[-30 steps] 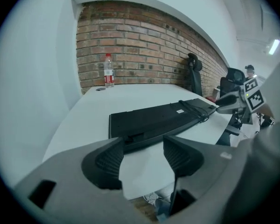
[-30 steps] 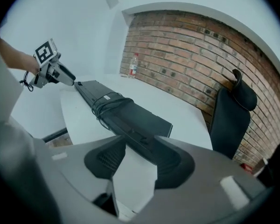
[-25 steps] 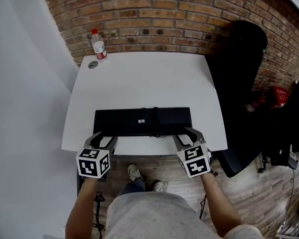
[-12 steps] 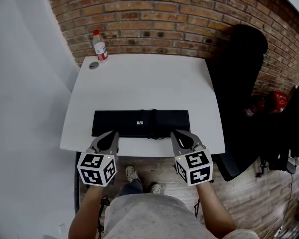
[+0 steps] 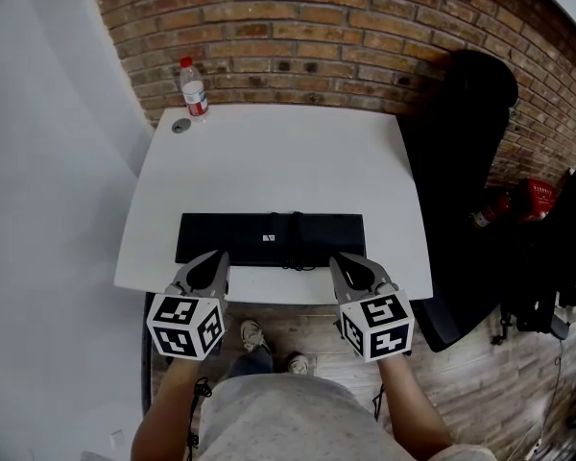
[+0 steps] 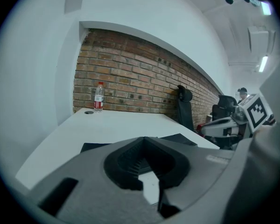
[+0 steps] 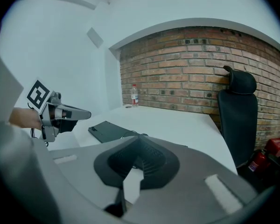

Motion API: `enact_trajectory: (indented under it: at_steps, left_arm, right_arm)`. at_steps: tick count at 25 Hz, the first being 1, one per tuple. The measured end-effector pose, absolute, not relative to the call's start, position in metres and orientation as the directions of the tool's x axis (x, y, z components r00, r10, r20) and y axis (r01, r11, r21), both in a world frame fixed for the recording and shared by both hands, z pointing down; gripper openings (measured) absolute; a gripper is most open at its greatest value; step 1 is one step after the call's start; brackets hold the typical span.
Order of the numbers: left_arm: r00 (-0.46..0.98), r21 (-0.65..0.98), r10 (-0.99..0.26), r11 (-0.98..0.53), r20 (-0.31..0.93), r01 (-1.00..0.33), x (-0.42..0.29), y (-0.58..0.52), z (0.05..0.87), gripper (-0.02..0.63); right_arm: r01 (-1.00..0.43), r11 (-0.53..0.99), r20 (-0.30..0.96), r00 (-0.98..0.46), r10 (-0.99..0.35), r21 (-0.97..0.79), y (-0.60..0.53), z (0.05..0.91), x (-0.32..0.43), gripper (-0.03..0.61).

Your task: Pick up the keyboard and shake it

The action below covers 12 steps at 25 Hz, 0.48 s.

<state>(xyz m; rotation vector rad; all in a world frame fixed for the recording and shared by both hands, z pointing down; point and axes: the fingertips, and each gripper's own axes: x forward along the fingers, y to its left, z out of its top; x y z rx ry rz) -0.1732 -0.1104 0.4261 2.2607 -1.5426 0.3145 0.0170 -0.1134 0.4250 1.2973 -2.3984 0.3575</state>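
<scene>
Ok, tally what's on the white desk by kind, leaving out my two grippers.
Black keyboard: 1
Black cable: 1
Water bottle: 1
Round desk grommet: 1
Total: 4

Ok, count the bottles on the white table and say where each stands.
1. The water bottle stands upright at the table's far left corner, by the brick wall, apart from the keyboard. None looks hidden.
</scene>
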Motion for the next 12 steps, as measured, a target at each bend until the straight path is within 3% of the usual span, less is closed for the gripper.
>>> enact_trajectory:
  at_steps: [12]
  left_arm:
    - [0.371, 0.191, -0.833, -0.319, 0.411, -0.928, -0.1762, -0.1102, 0.4289, -0.006]
  right_arm:
    - [-0.838, 0.543, 0.458, -0.502, -0.734, -0.050, -0.1136, 0.4255, 0.0123, 0.012]
